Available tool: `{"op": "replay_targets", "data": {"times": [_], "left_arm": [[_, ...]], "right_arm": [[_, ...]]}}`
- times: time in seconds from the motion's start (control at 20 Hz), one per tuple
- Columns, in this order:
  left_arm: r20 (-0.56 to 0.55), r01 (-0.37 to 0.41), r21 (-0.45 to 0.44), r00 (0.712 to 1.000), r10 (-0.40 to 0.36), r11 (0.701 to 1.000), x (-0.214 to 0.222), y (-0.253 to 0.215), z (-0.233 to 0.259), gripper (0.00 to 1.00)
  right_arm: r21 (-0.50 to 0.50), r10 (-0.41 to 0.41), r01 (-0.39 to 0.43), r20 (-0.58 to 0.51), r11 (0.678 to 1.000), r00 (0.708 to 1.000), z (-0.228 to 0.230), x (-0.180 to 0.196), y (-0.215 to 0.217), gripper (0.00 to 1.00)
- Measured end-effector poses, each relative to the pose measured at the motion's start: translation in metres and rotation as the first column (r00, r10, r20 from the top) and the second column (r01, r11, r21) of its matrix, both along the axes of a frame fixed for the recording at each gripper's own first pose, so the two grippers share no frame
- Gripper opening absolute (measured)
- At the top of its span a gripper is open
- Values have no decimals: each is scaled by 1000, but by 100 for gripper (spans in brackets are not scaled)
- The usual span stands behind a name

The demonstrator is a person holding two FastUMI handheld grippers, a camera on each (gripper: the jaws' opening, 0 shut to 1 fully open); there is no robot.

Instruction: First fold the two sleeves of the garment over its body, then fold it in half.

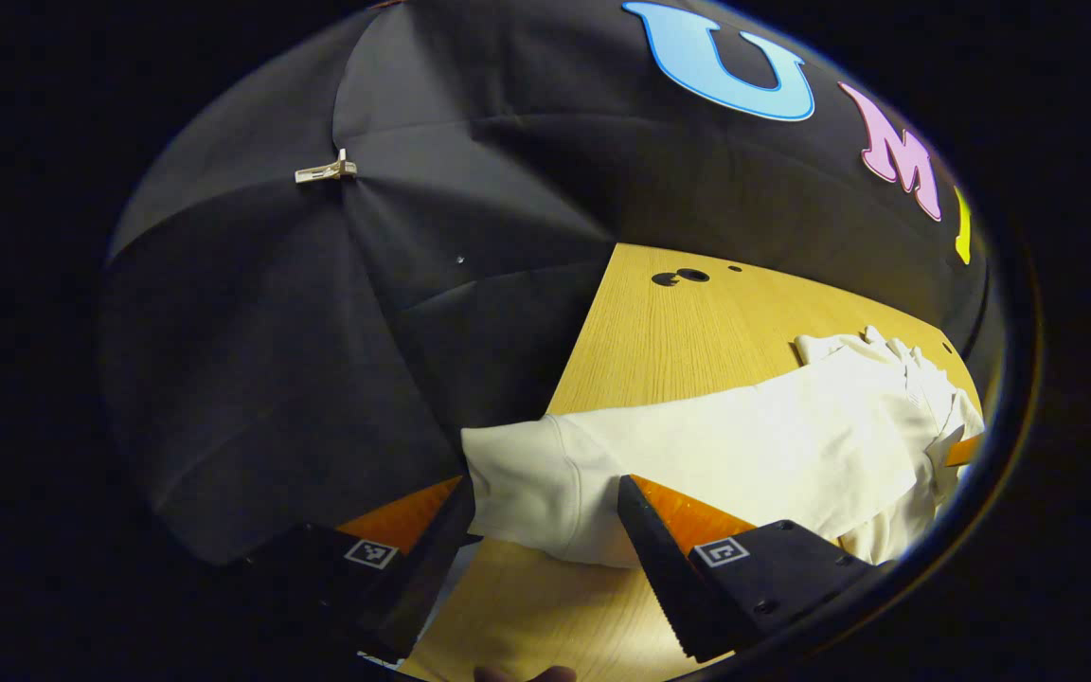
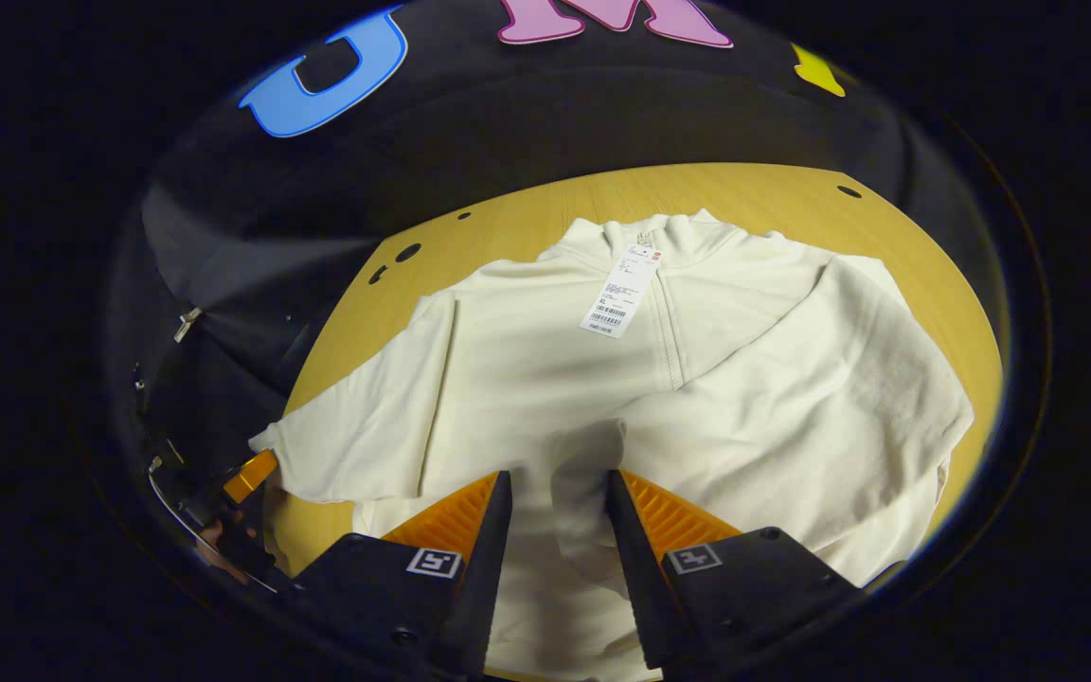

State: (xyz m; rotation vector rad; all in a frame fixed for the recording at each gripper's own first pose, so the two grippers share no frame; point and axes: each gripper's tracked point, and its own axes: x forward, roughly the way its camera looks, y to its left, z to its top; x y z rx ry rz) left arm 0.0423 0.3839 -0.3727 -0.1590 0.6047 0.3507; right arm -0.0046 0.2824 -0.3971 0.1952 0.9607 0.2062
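Lying cream garment (image 2: 545,379), one sleeve (image 2: 792,398) folded over; both hand-held grippers hover released.

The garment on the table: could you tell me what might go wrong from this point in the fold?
The left sleeve still lies spread, its cuff at the table edge between the open left gripper fingers; a shallow pinch could let it slip off. The right sleeve already lies over the body, and the right gripper, open above it, could drag it askew. The hang tag may get folded inside.
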Motion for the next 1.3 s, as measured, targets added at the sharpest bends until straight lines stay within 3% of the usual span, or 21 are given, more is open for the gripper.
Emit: {"op": "replay_targets", "data": {"times": [0.1, 0.15, 0.2, 0.35, 0.5, 0.7, 0.75, 0.95, 1.3], "left_arm": [[-19, 13, 6, 1000, -13, 1000, 2, 0, -5, 98], [-37, 22, 9, 999, -22, 1000, 2, 0, -10, 98], [-44, 30, 7, 999, -30, 1000, 2, -1, -12, 98], [-38, 45, 6, 998, -45, 999, 10, -4, -14, 99], [-48, 50, 28, 998, -49, 998, 14, -2, -12, 71], [-87, 73, 98, 994, -64, 993, 24, -6, -6, 15], [-87, 74, 94, 994, -66, 993, 27, -11, -4, 8], [-19, 90, 66, 996, -89, 994, 40, -34, 27, 6], [130, 164, 27, 977, -167, 986, 56, -102, 110, 6]], "right_arm": [[36, 20, -20, 10, 999, 1000, 10, -7, 3, 69], [47, 24, -24, 15, 999, 1000, 18, -13, 1, 60], [52, 26, -27, 21, 998, 999, 24, -17, -2, 77], [42, 33, -36, 56, 998, 998, 47, -30, -28, 77], [28, -9, 7, 79, 1000, 997, 62, -40, -67, 77], [1, -107, 108, 98, 994, 989, 72, -51, -125, 77], [-13, -125, 127, 105, 992, 987, 72, -53, -140, 77], [-65, -161, 169, 120, 983, 980, 74, -64, -182, 77], [-74, -192, 199, 95, 977, 977, 66, -77, -214, 77]]}}
